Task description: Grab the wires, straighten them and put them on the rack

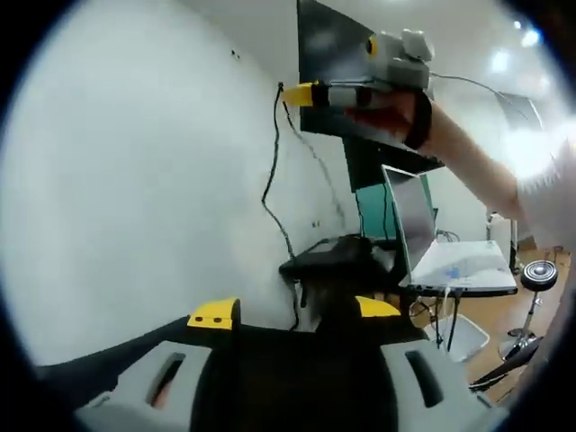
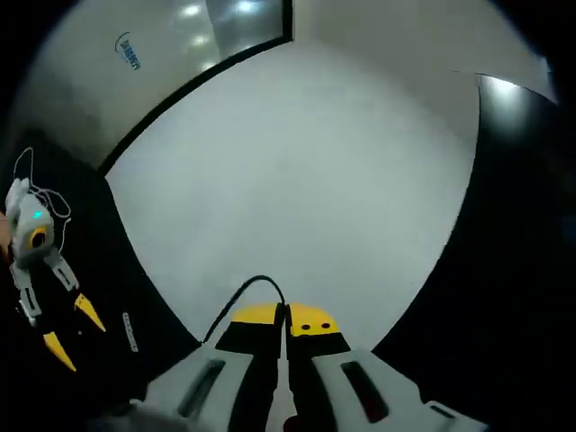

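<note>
high against the white wall, my right hand-held gripper (image 1: 290,94) is clamping the black wire (image 1: 273,171); left hand-held gripper (image 1: 297,310) is gaping apart, so the dangling wire risks slipping.

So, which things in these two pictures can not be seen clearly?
- Thin black wire, lower end: left gripper view, hidden behind the left hand-held gripper near the dark stand.
- Wire's held tip: right gripper view, covered by the closed yellow-tipped right hand-held gripper.
- The rack: I cannot identify one.
- Blue writing: right gripper view, too small to read.
</note>
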`<state>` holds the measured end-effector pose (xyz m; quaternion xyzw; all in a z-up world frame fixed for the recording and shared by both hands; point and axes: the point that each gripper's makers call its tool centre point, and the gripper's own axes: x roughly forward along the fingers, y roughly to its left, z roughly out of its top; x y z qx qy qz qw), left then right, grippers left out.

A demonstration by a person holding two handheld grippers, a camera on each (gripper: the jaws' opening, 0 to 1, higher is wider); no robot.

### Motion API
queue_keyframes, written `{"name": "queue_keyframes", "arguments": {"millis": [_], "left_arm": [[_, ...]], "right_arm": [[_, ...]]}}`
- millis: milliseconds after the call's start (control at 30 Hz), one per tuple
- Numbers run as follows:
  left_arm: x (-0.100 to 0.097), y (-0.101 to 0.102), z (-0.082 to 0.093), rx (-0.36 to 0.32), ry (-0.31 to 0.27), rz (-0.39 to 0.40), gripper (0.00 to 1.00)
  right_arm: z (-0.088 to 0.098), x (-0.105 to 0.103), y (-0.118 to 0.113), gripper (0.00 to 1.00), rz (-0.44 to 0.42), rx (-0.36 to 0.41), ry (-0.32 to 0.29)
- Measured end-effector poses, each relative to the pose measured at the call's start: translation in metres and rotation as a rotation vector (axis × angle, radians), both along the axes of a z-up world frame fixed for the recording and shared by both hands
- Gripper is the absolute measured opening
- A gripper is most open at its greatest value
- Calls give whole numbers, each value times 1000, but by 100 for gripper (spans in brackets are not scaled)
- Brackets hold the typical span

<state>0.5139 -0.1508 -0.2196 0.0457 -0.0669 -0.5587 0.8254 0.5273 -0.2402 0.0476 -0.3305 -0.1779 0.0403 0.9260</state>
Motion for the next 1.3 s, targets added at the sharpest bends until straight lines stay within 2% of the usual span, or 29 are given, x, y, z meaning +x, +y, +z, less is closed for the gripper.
{"name": "queue_keyframes", "arguments": {"millis": [67,100,167,200,233,267,300,333,367,400,433,500,533,633,667,733,800,867,900,967,1000,1033,1100,1133,1167,1200,1233,1267,1300], "left_arm": [[-4,-10,-7,24,23,-24,45],[6,-18,-14,83,-3,22,50],[30,-30,-23,177,-70,110,50],[44,-34,-31,226,-79,151,50],[53,-36,-39,263,-55,178,45],[62,-40,-52,331,-41,190,28],[71,-42,-59,380,-44,195,0],[77,-44,-56,365,-36,211,2],[72,-44,-46,360,-52,177,0],[64,-46,-28,299,-49,139,0],[58,-43,-5,252,-83,126,0],[54,-35,30,221,-149,141,0],[51,-30,52,205,-190,150,0],[31,-20,116,121,-193,118,0],[23,-18,143,90,-207,100,0],[14,-20,184,34,-268,86,0],[6,-29,201,27,-244,56,0],[0,-41,217,59,-305,55,0],[-4,-46,222,64,-314,55,0],[-9,-56,239,50,-330,35,0],[-11,-59,246,63,-357,42,0],[-16,-65,242,76,-392,53,0],[-19,-70,248,103,-405,56,0],[-20,-72,247,119,-409,55,0],[-20,-75,239,143,-393,59,0],[-17,-76,236,164,-381,75,0],[-11,-75,241,160,-371,84,0],[-9,-74,243,150,-359,90,0],[-4,-72,248,138,-338,97,0]], "right_arm": [[18,-6,-2,0,39,57,1],[25,-9,-3,0,53,96,1],[34,-13,-3,0,66,106,2],[39,-15,-3,0,70,118,-3],[43,-17,-4,0,68,126,-10],[47,-20,-5,0,59,126,-23],[48,-21,-7,0,54,127,-26],[45,-20,-8,0,49,132,-12],[31,-16,-9,0,37,115,38],[19,-12,-12,0,19,94,69],[10,-11,-14,0,8,71,86],[-18,-5,-18,1,-7,19,139],[-32,-3,-21,1,-14,26,168],[-69,4,-29,1,-12,69,240],[-82,7,-31,1,-6,70,274],[-110,11,-30,1,36,118,351],[-138,12,-31,1,52,176,432],[-163,11,-37,1,32,154,479],[-178,13,-39,1,34,145,492],[-198,12,-34,1,80,129,529],[-212,11,-32,2,86,130,570],[-221,10,-27,4,107,140,594],[-241,6,-14,16,157,99,657],[-250,4,-9,28,170,64,680],[-259,-2,-2,46,192,25,722],[-260,-8,4,58,219,11,741],[-258,-12,7,64,236,5,743],[-247,-18,11,64,262,-5,715],[-227,-22,11,61,267,17,650]]}}
